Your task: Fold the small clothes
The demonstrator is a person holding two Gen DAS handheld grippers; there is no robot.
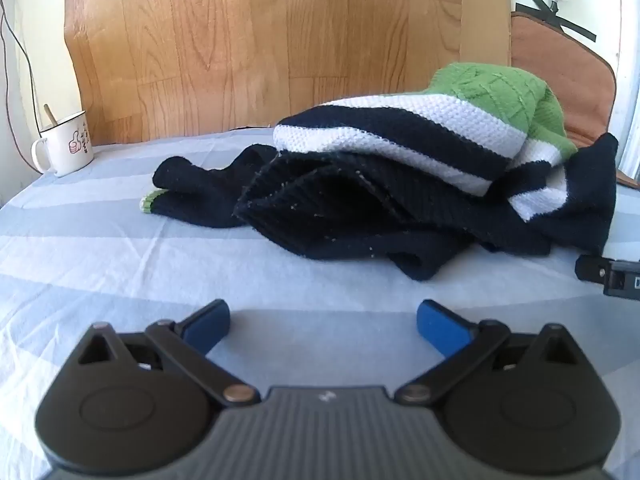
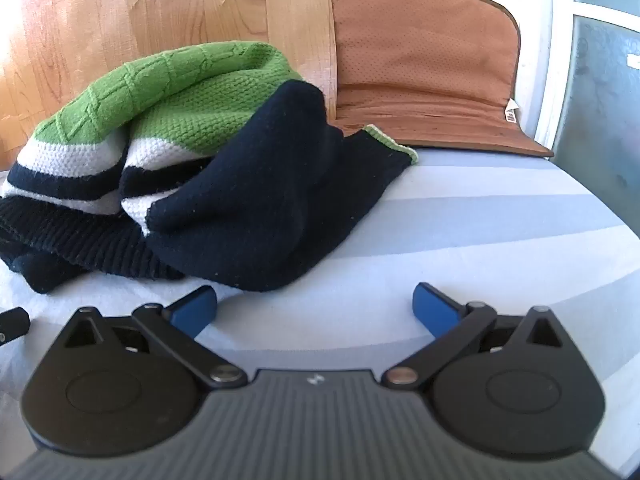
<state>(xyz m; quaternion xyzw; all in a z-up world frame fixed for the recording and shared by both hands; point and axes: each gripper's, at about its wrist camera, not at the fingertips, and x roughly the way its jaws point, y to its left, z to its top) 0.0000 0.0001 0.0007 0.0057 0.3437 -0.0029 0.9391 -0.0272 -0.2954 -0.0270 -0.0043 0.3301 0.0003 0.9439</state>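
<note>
**One crumpled sweater ahead of two wide-open grippers**

One sweater point(image 1: 400, 184) lies in a heap on the striped sheet point(image 1: 100, 264). It is knitted in navy, white and green, bunched up and unfolded. Two sleeves show: one navy sleeve point(image 1: 192, 192) with a green cuff trails out to the left in the left wrist view, and the other point(image 2: 360, 164), also green-cuffed, runs up and to the right in the right wrist view. The heap's long axis therefore runs side to side across the bed, with the green upper part at the far side, toward the wooden board point(image 1: 240, 40).

The left gripper point(image 1: 323, 326) has its jaws spread as wide as they go, with nothing between them but bare sheet. The sweater lies ahead of these jaws and somewhat to their right, apart from both blue pads point(image 1: 208, 326).

The right gripper point(image 2: 314, 310) is likewise fully spread and holds nothing. Here the sweater sits ahead and to the left; its navy edge comes just beside the left pad point(image 2: 196, 312), though whether they touch cannot be told.

Each wrist view catches a black part of the other gripper at its edge.

One white enamel mug point(image 1: 66, 144) with a stick in it stands far to the left of the left jaws. One brown cushion point(image 2: 424, 68) leans up beyond the sweater, ahead of the right jaws.
</note>
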